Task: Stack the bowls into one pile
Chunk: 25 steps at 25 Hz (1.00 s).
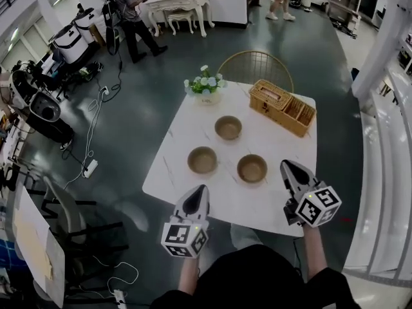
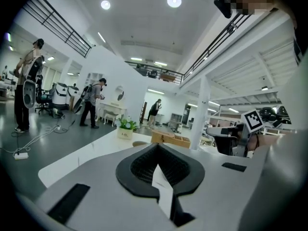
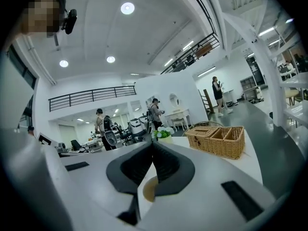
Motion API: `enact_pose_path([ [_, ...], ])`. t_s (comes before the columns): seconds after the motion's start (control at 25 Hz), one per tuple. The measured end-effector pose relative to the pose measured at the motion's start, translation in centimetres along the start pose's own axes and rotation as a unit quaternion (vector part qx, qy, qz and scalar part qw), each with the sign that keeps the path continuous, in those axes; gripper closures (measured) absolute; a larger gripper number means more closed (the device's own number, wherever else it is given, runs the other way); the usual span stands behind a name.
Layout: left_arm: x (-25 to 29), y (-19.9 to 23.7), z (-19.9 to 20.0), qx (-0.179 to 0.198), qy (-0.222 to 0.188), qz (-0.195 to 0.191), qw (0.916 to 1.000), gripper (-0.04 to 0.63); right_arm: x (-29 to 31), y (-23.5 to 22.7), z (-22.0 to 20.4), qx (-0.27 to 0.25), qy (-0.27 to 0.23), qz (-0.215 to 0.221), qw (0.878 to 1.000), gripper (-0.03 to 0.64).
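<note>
Three brown bowls stand apart on the white table [image 1: 283, 205]: a far one [image 1: 228, 127], one at near left [image 1: 202, 160] and one at near right [image 1: 252, 168]. My left gripper [image 1: 201, 190] hovers over the table's near edge, just in front of the near-left bowl, jaws together and empty. To the right of the near-right bowl, my right gripper [image 1: 284, 165] is also shut with nothing in it. In the right gripper view, a brown bowl [image 3: 150, 189] shows through the slit below the closed jaws. The left gripper view shows its jaws [image 2: 157, 147] closed over the table.
A wicker basket [image 1: 283, 106] sits at the table's far right corner and a small flower pot [image 1: 205, 85] at the far left. A wire-backed chair [image 1: 255, 66] stands behind the table. People, chairs and cables are on the floor to the left and at the back.
</note>
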State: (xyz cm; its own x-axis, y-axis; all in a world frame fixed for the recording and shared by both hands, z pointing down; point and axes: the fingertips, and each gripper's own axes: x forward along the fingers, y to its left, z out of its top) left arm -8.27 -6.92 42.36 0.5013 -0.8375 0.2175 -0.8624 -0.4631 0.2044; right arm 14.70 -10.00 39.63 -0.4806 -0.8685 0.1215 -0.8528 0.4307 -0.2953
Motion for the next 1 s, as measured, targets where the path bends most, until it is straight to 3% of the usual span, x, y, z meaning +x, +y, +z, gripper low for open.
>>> enact_pose_path([
  [0.56, 7.8, -1.1, -3.1, -0.025, 0.079, -0.044, 0.9956, 0.58, 4.6, -5.1, -2.6, 0.017, 0.081, 0.012, 0.996, 0.603],
  [0.88, 10.4, -0.5, -6.0, -0.027, 0.127, -0.06, 0.9897, 0.581, 8.4, -7.0, -7.8, 0.021, 0.189, 0.004, 0.982, 0.601],
  [1.0, 10.7, -0.4, -7.1, -0.036, 0.145, -0.066, 0.9865, 0.581, 9.1, -7.1, -9.2, 0.046, 0.211, -0.006, 0.976, 0.601],
])
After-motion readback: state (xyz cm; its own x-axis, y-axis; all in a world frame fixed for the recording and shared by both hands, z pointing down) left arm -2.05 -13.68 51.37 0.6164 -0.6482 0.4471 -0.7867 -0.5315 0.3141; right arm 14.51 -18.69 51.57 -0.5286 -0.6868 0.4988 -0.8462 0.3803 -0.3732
